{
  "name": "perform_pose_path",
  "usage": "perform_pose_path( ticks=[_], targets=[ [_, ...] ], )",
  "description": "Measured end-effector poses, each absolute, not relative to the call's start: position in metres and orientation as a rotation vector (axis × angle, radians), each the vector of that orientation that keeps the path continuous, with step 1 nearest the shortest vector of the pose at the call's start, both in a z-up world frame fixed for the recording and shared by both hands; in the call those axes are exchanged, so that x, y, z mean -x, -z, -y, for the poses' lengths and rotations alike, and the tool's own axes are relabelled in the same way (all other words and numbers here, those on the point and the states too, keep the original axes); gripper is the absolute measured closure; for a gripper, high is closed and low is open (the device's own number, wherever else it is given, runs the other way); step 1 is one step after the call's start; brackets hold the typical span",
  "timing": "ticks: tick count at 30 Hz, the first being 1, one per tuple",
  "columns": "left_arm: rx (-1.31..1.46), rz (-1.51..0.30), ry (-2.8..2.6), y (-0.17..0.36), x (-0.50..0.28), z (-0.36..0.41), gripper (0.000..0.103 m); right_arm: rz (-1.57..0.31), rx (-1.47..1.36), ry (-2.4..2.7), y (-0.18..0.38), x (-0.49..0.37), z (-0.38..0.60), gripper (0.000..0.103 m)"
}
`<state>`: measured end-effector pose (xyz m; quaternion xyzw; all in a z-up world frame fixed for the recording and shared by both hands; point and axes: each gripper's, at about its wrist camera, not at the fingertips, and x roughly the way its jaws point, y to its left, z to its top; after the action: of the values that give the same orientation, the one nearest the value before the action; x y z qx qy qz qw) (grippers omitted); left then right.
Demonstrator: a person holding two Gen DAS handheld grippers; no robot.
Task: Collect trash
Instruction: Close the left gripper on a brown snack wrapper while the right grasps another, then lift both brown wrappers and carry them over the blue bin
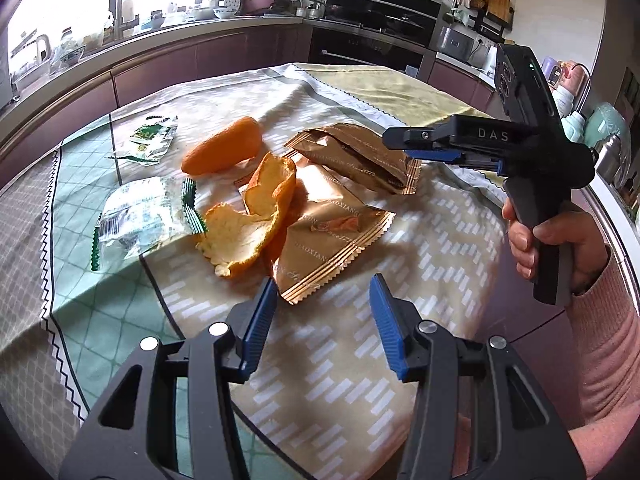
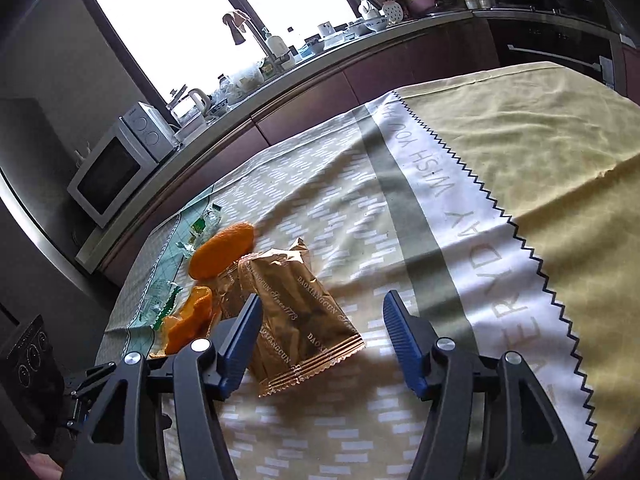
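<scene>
Left hand-held gripper point(image 1: 323, 286), ribbed blue pads spread, nothing between, just short of crinkly gold foil wrapper point(image 1: 332, 240). Right hand-held gripper point(image 2: 320, 312) also spread, empty, over second gold foil wrapper point(image 2: 296, 312). Curled orange peel point(image 1: 256, 220), clear green-edged plastic wrappers point(image 1: 140, 220) beside, all on patterned cloth-covered bench point(image 1: 320, 360).
</scene>
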<state>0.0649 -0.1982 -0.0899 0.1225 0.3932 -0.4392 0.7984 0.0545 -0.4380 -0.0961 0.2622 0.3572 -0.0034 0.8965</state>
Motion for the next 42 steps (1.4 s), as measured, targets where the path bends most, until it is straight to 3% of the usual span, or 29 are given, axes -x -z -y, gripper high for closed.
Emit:
perform_pose_path(
  ticks=[6, 8, 15, 16, 17, 18, 23, 26, 29, 42],
  targets=[
    [-0.275, -0.848, 0.928, 0.091, -0.072, 0.201, 0.059, -0.750, -0.549, -0.054, 0.100, -0.058, 0.430, 0.042],
    [-0.276, -0.849, 0.924, 0.091, -0.073, 0.201, 0.069, -0.749, -0.556, -0.078, 0.100, -0.057, 0.427, 0.044],
    [-0.242, -0.863, 0.927, 0.090, -0.080, 0.193, 0.075, -0.760, -0.553, -0.126, 0.103, -0.052, 0.418, 0.082],
    [-0.240, -0.862, 0.929, 0.090, -0.079, 0.192, 0.081, -0.760, -0.553, -0.129, 0.103, -0.052, 0.417, 0.090],
    [-0.236, -0.866, 0.939, 0.090, -0.079, 0.192, 0.098, -0.757, -0.555, -0.134, 0.103, -0.051, 0.418, 0.092],
    [-0.232, -0.873, 0.947, 0.091, -0.080, 0.191, 0.102, -0.752, -0.560, -0.141, 0.103, -0.050, 0.417, 0.094],
    [-0.215, -0.865, 0.958, 0.087, -0.078, 0.188, 0.102, -0.726, -0.578, -0.165, 0.098, -0.044, 0.417, 0.097],
    [-0.216, -0.858, 0.954, 0.085, -0.075, 0.187, 0.098, -0.711, -0.600, -0.190, 0.094, -0.042, 0.417, 0.099],
    [-0.209, -0.866, 0.948, 0.086, -0.077, 0.185, 0.077, -0.706, -0.622, -0.210, 0.095, -0.040, 0.416, 0.099],
    [-0.330, -0.772, 0.925, 0.083, -0.062, 0.205, 0.054, -0.738, -0.805, -0.348, 0.119, -0.045, 0.400, 0.099]
  ],
)
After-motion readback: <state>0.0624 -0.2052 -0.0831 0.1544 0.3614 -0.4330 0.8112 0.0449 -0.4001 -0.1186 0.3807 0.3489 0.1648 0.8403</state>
